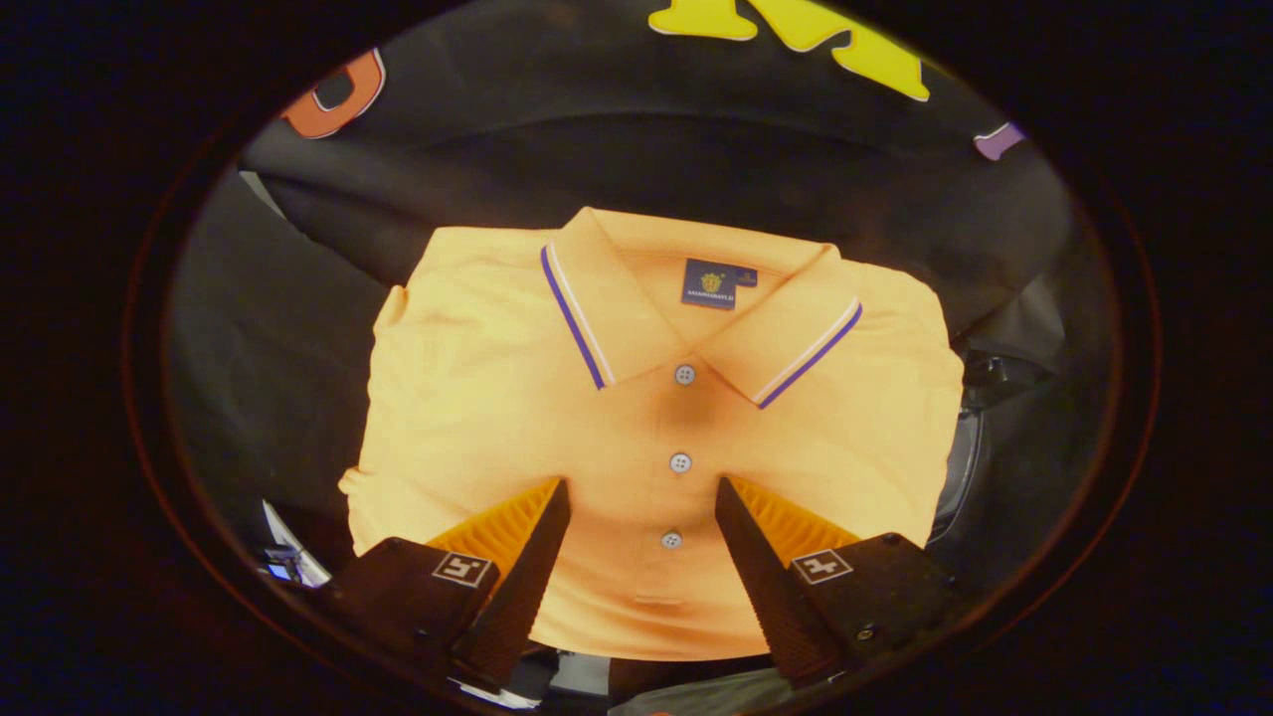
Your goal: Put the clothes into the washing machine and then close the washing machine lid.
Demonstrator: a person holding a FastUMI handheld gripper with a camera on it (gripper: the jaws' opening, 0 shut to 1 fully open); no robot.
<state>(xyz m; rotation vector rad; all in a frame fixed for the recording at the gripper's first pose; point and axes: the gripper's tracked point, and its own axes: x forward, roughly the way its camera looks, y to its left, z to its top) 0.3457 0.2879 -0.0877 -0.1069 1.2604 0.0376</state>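
A folded orange polo shirt lies flat on a black-draped surface. Its collar, edged with a purple and white stripe, points away from me, and a row of small buttons runs down the placket. My gripper hovers over the lower half of the shirt, open, with the placket and the lowest button seen between the two fingers. Whether the fingertips touch the fabric I cannot tell.
Black cloth drapes the surface all around the shirt and rises behind it as the booth wall. A dark rounded object sits just past the shirt's right edge. Some pale items lie beside the left finger.
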